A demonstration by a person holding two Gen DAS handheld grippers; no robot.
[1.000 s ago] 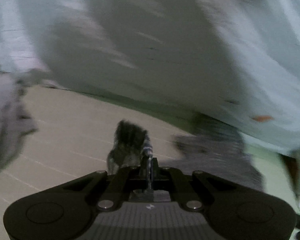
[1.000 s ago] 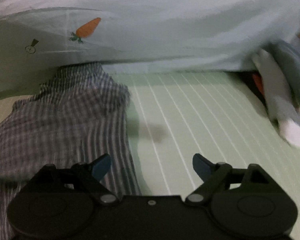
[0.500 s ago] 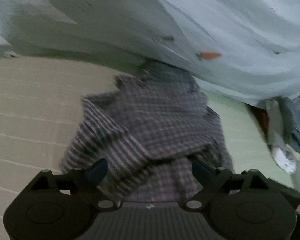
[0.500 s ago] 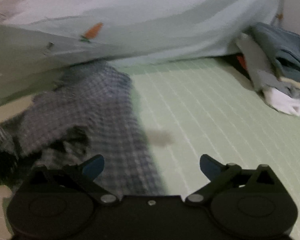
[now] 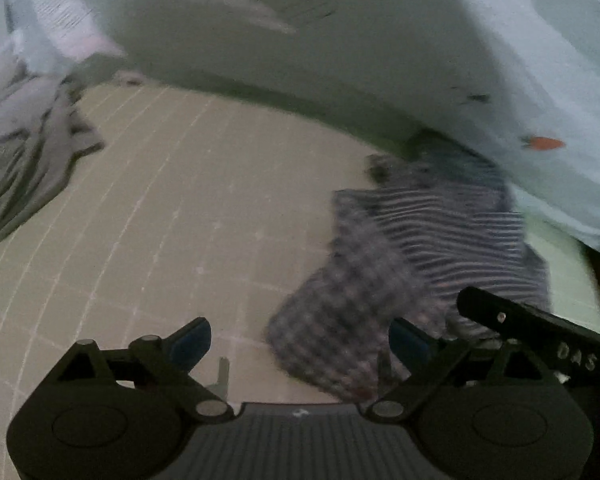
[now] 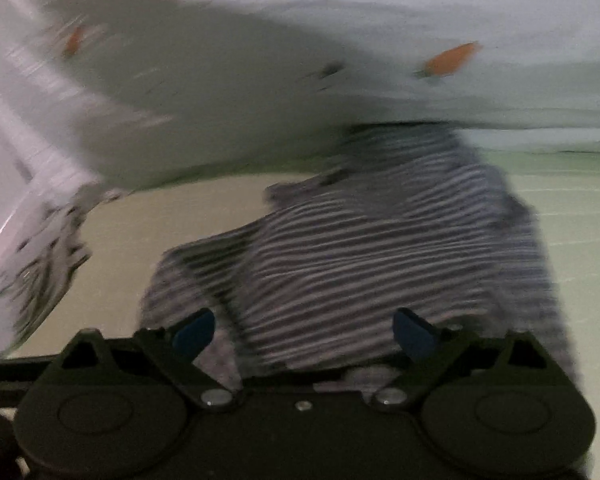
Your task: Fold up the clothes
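Room to move is widest on the left of the mat [image 5: 148, 216], where the tan part with white lines lies bare between a crumpled grey cloth [image 5: 24, 148] at the far left edge and the checked shirt [image 5: 420, 256]. A big pale sheet with carrots [image 5: 380, 52] hangs over the back edge of the mat and covers the top of the shirt.

A second ago the left gripper [image 5: 300, 340] pinched a tuft of the shirt; now its fingers are wide and opening, with nothing pressed between them. The right gripper [image 6: 304, 328] looked at bare green mat before; now it is over the shirt, its fingers wide but closing, not yet pressing the cloth.

The shirt is a rumpled heap of dark and white checks, lying right of the left gripper, one fold flopped forward.
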